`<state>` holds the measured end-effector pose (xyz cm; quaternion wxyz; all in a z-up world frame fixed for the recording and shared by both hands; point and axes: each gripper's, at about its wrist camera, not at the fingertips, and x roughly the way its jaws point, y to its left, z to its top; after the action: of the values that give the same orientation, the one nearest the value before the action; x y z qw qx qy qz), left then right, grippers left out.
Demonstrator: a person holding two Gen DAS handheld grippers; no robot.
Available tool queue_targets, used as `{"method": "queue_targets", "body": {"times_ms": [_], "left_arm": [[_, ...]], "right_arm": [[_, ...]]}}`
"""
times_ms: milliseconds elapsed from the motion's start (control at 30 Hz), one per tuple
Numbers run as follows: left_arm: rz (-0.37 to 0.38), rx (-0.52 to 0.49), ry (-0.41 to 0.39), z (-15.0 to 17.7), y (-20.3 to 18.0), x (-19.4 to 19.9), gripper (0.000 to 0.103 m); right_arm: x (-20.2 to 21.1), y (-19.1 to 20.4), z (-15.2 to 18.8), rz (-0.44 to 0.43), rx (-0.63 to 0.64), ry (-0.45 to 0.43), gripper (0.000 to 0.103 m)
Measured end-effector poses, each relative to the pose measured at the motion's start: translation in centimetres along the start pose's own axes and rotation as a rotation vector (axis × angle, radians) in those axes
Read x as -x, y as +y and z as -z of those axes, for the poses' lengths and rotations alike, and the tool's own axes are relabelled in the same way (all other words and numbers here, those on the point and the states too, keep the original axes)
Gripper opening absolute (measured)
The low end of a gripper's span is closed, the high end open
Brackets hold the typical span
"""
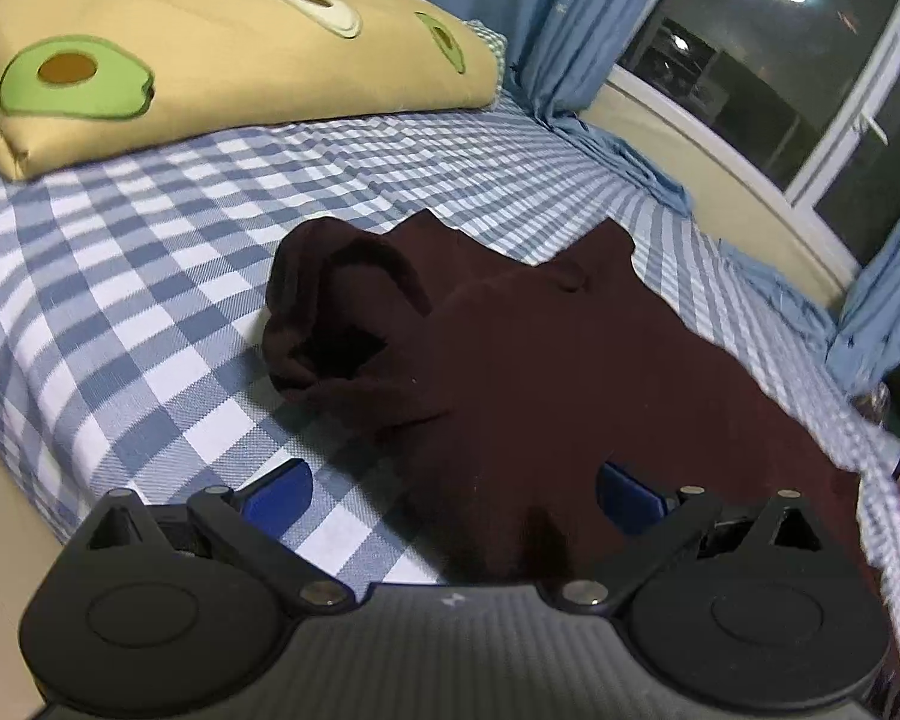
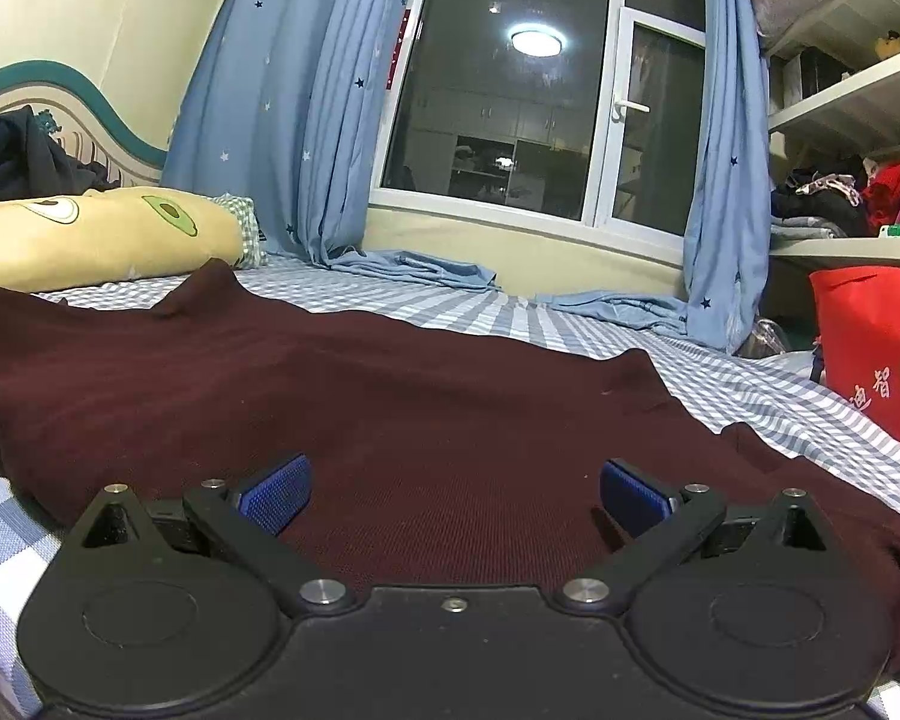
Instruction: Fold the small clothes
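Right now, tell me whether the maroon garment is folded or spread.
Mostly spread: the maroon garment lies flat on the checked bedsheet, one sleeve bunched.

We see a dark maroon knit garment (image 1: 510,372) (image 2: 390,408) spread mostly flat on the bed, one sleeve bunched into a rumpled heap at ten o'clock of its body in the left wrist view.

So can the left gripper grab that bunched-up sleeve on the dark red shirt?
Probably yes. The left gripper is open and empty, and the bunched sleeve of the dark red shirt lies just ahead on the checked sheet with nothing between them.
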<state>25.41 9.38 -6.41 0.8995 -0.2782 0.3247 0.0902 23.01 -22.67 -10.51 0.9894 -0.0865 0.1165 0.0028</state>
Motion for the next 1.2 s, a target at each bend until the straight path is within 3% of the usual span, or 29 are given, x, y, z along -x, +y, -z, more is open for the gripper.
{"method": "queue_targets", "body": {"times_ms": [367, 533, 767, 833, 1100, 1200], "left_arm": [[-0.037, 0.148, -0.022, -2.6, 2.0, -0.4, 0.102], [-0.109, 0.196, -0.086, -4.3, 2.2, 0.1, 0.102], [-0.166, 0.319, -0.047, -4.9, 5.4, -0.7, 0.102], [-0.146, 0.299, -0.058, -4.5, 6.0, -0.5, 0.102], [-0.193, 0.096, -0.102, -2.6, 6.3, 1.0, 0.102], [-0.177, 0.077, -0.112, -2.4, 6.6, 1.7, 0.102]], "right_arm": [[0.2, 0.3, 0.3, 0.009, 0.027, -0.032, 0.102], [0.2, 0.3, 0.4, 0.005, 0.029, -0.034, 0.102], [0.1, 0.2, 0.2, -0.001, 0.027, -0.029, 0.102], [0.1, 0.1, 0.2, 0.0, 0.029, -0.03, 0.102], [0.1, 0.1, 0.2, 0.001, 0.04, -0.036, 0.102], [0.3, 0.1, 0.4, 0.002, 0.047, -0.041, 0.102]]}}
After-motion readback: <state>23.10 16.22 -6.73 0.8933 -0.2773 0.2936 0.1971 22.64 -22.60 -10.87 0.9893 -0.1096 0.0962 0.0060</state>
